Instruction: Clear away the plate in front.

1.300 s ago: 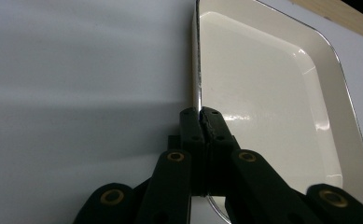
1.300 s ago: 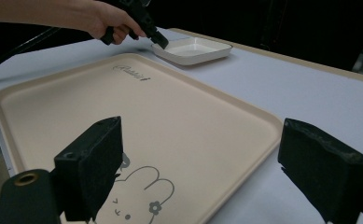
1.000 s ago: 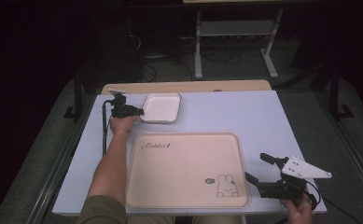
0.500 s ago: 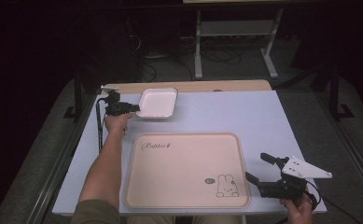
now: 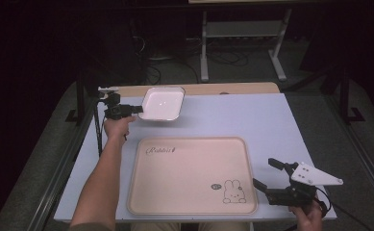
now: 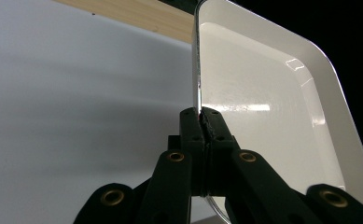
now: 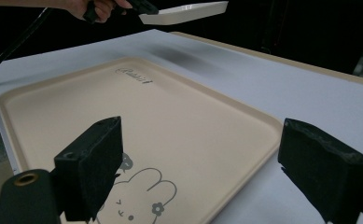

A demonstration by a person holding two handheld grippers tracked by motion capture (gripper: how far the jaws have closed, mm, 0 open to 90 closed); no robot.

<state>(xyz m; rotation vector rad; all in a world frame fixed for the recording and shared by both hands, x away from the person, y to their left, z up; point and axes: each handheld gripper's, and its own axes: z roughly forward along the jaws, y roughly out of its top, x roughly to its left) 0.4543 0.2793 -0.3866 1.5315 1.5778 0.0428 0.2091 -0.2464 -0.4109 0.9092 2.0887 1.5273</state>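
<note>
Dish (image 6: 272, 116): white, hard and glossy, looks like plastic or melamine; sharp highlights on its inner floor and rim, surface smooth. Tray (image 5: 189, 178): beige plastic, matt to satin, smooth, with a printed grey rabbit and script lettering; no glare in the right gripper view. Counter (image 5: 252, 115): pale, matt, smooth sheet, paper-like or laminate, taking a soft shadow; a bare light wood strip (image 5: 223, 89) runs along its far edge, matt. Left gripper (image 6: 202, 122): jaws of black matt plastic, brass-coloured metal rivets at the joints, pads dull and slightly rough. Right gripper (image 7: 207, 154): same black matt jaws, pad faces coarse; grey plate on top smooth, matt.
</note>
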